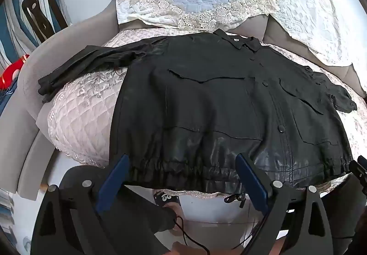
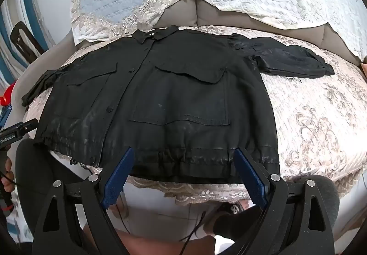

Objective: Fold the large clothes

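Black jacket point(image 1: 206, 99) lay flat, front up, sleeves spread on the quilted cushion point(image 2: 321, 117), ready for folding. Left tongs point(image 1: 183, 177) and right tongs point(image 2: 183, 172) were both wide open, holding nothing, at its hem.

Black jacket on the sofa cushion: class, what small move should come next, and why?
Probably close the left gripper on the black jacket at its hem. The jacket lies flat, face up, sleeves spread, unfolded; both grippers are open at the hem, the right gripper too, gripping nothing.

The red object point(image 1: 13, 71) is cut off by the picture's edge.
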Tool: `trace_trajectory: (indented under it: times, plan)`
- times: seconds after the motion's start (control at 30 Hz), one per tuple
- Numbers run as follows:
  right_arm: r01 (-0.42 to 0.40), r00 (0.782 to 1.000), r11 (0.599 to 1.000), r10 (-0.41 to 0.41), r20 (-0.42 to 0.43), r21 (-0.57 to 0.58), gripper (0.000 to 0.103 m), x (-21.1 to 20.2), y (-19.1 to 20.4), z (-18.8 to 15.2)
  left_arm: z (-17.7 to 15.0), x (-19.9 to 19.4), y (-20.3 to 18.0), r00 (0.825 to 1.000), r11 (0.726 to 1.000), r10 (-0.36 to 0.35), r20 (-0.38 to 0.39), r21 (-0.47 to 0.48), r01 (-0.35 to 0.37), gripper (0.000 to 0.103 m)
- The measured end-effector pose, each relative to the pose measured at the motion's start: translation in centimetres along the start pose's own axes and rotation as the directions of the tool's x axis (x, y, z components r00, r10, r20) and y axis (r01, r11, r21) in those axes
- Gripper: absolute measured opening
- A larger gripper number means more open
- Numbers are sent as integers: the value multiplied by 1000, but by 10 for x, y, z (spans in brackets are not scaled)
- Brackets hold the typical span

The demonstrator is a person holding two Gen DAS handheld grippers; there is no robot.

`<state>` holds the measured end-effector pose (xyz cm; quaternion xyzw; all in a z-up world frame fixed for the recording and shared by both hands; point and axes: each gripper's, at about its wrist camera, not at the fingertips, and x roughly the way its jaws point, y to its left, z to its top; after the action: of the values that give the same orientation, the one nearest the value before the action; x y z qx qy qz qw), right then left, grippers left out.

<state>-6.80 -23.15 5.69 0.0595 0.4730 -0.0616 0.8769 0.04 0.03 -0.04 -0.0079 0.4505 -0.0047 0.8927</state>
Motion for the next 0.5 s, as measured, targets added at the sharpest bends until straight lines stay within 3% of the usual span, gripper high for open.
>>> trace_trajectory:
  times: [0.5]
  plan:
    - [-3,1000,1000,3,6,-23,89,-2,10,5,-5,-4,-2,1000,1000,0,2,12,0,95]
